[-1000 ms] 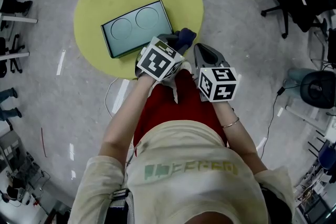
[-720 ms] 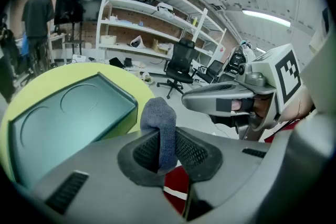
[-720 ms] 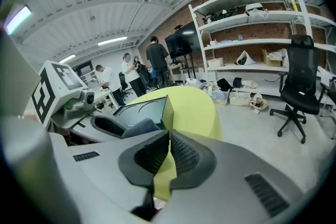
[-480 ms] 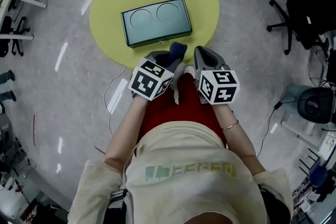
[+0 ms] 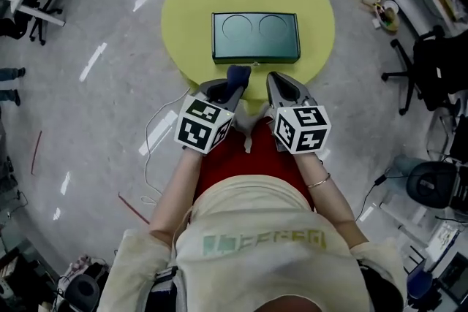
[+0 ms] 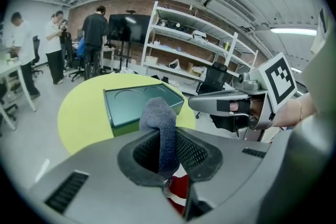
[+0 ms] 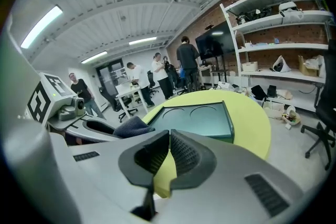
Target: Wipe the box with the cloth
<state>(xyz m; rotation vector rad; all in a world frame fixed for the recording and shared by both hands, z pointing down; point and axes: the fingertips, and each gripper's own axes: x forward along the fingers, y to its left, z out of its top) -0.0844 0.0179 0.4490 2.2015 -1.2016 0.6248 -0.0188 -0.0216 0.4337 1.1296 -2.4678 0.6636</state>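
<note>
A dark green box [image 5: 256, 36] with two round recesses in its lid lies flat on the round yellow table [image 5: 190, 11]. It also shows as the box [image 6: 134, 103] and the box [image 7: 197, 119] in the two gripper views. My left gripper [image 5: 225, 88] is shut on a dark blue cloth [image 5: 237, 77], which sticks up between its jaws as the cloth [image 6: 160, 126]. This gripper hangs over the table's near edge, short of the box. My right gripper [image 5: 281, 86] is beside it, jaws closed with nothing between them [image 7: 167, 157].
Several people [image 6: 97, 34] stand by desks behind the table. White shelves [image 6: 194, 55] line the brick wall. Office chairs [image 5: 431, 62] and clutter stand at the right; a white cable [image 5: 157, 135] lies on the grey floor.
The view has swung so the table and box now sit straight ahead and square-on. Both grippers stay close together at the table's near edge, the cloth still held.
</note>
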